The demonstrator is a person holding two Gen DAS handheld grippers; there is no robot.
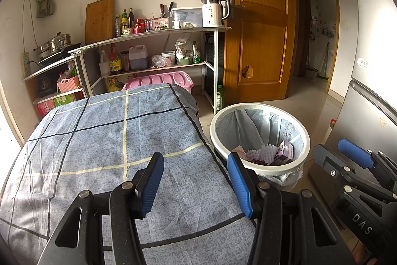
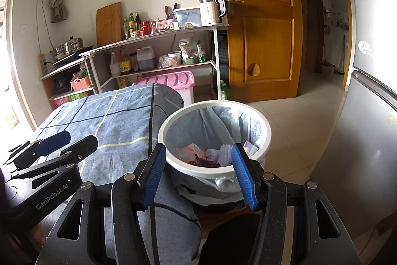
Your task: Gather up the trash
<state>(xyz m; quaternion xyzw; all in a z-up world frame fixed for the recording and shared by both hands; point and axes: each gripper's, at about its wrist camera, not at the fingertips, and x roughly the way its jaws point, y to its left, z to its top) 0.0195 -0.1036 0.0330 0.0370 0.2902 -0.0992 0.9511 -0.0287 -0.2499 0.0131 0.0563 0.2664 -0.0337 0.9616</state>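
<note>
Bin (image 2: 215,168) stands on floor just beside covered table (image 1: 104,140); trash (image 2: 198,155) lies inside. Left gripper (image 1: 196,180) spread over table, empty. Right gripper (image 2: 198,178) spread above bin's near rim, empty.

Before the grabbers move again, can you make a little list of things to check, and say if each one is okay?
1. Left gripper open with nothing in it: ok.
2. Right gripper open with nothing in it: ok.
3. Trash bin upright, liner in place: ok.
4. Room left in the bin above the wrappers: ok.
5. Trash left on the checked cloth: none seen, ok.
6. Trash elsewhere on the floor: cannot tell.
</note>
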